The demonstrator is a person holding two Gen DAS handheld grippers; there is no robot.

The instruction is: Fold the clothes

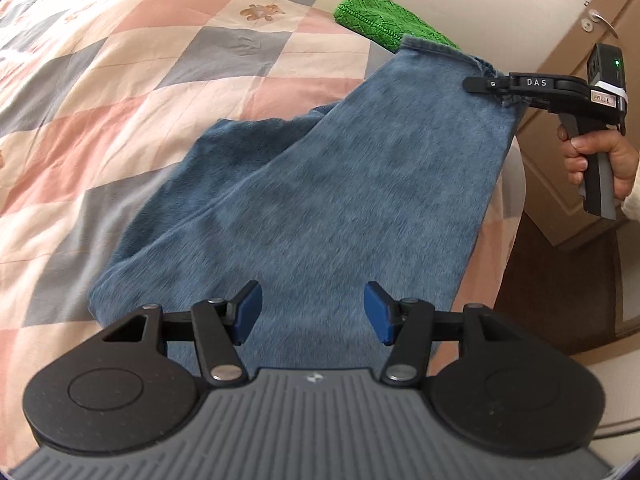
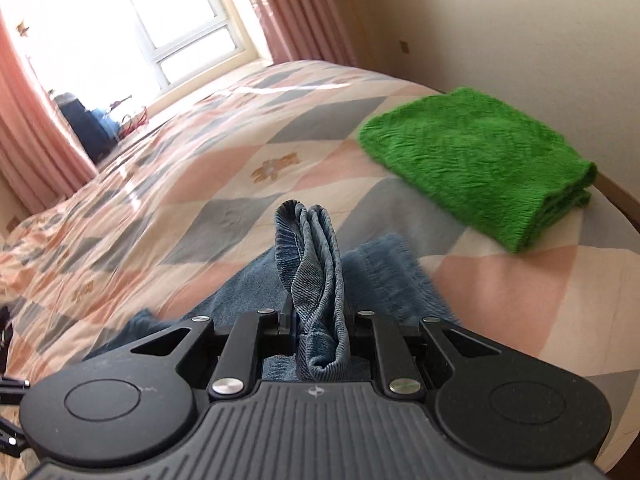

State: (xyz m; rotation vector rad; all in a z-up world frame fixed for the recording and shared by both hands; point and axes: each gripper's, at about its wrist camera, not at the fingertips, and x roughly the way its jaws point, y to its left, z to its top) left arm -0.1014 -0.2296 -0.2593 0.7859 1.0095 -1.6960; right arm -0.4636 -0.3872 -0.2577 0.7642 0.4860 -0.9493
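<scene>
Blue jeans [image 1: 320, 184] lie stretched over the patchwork bed. My left gripper [image 1: 312, 312] hovers open just above the near part of the denim, blue pads apart, nothing between them. At the far end my right gripper [image 1: 486, 84] is shut on the jeans' hem and holds it lifted off the bed. In the right wrist view the bunched denim hem [image 2: 316, 272] stands up pinched between the shut right gripper [image 2: 320, 332]. A folded green knit garment [image 2: 480, 160] rests on the bed near the wall; its edge [image 1: 372, 20] shows beyond the jeans.
The checked quilt [image 1: 140, 80] covers the whole bed. A wall and a wooden door with handle [image 1: 600, 20] stand on the right past the bed edge. A window with pink curtains [image 2: 280, 12] is at the bed's far end. A hand [image 1: 600, 156] grips the right tool.
</scene>
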